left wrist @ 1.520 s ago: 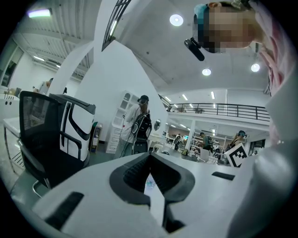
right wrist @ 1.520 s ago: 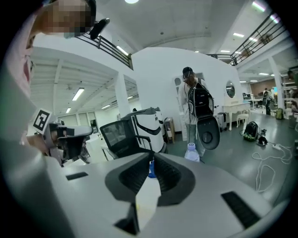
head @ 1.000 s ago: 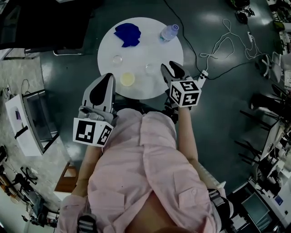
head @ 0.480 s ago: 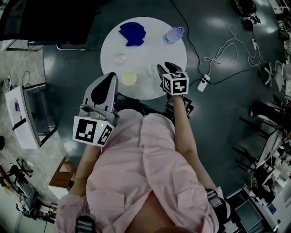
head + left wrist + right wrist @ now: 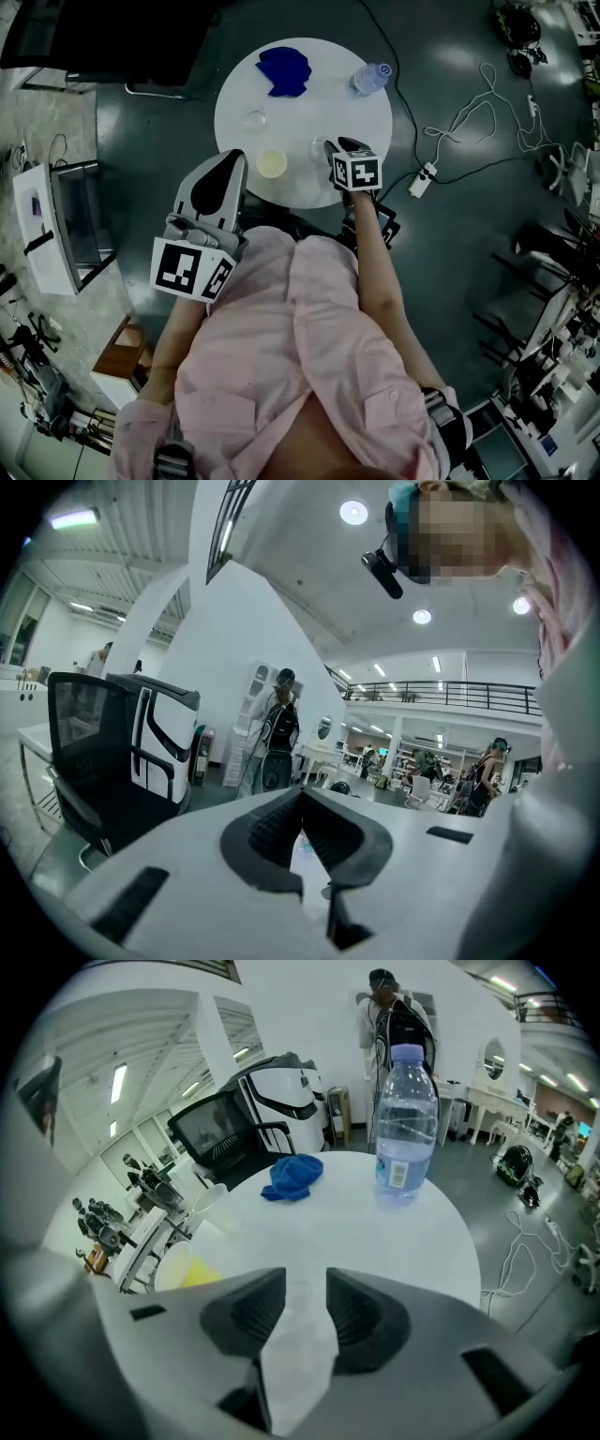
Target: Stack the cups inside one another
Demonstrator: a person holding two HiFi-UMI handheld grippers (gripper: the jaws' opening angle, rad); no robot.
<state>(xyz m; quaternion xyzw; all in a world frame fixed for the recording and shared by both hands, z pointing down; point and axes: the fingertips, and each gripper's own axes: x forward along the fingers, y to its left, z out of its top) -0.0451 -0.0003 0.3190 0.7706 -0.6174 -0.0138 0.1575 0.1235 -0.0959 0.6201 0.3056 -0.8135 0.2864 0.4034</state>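
Right gripper (image 5: 332,148) is tilted down over the near-right part of the round white table (image 5: 323,103). Its jaws stand apart and are closing, with the near clear cup (image 5: 319,147) between them. In the right gripper view that cup (image 5: 298,1297) shows only faintly, and the pads are not pressing on it.

Left gripper (image 5: 232,157) hangs at the table's near-left rim and points out almost level. Its jaws are together at the tips, nothing between them.

The other cups: the yellow cup (image 5: 272,163) sits close to the table's near edge, left of the near clear cup, with a strip of bare top between them. The far clear cup (image 5: 255,120) stands further in, toward the table's left rim, apart from the yellow one. All three stand separately, none nested.

On the far side of the table, the blue cloth (image 5: 284,70) lies crumpled near the far rim. The water bottle (image 5: 370,79) stands upright at the far-right rim.

Open room? Plenty. The middle of the table is bare, from the cups across to the cloth and the bottle. From the right gripper's view the top runs clear from the jaws to the bottle (image 5: 406,1119). The right-hand rim is clear too.

Off the table's right side, a cable and power strip (image 5: 424,178) lie on the dark floor.
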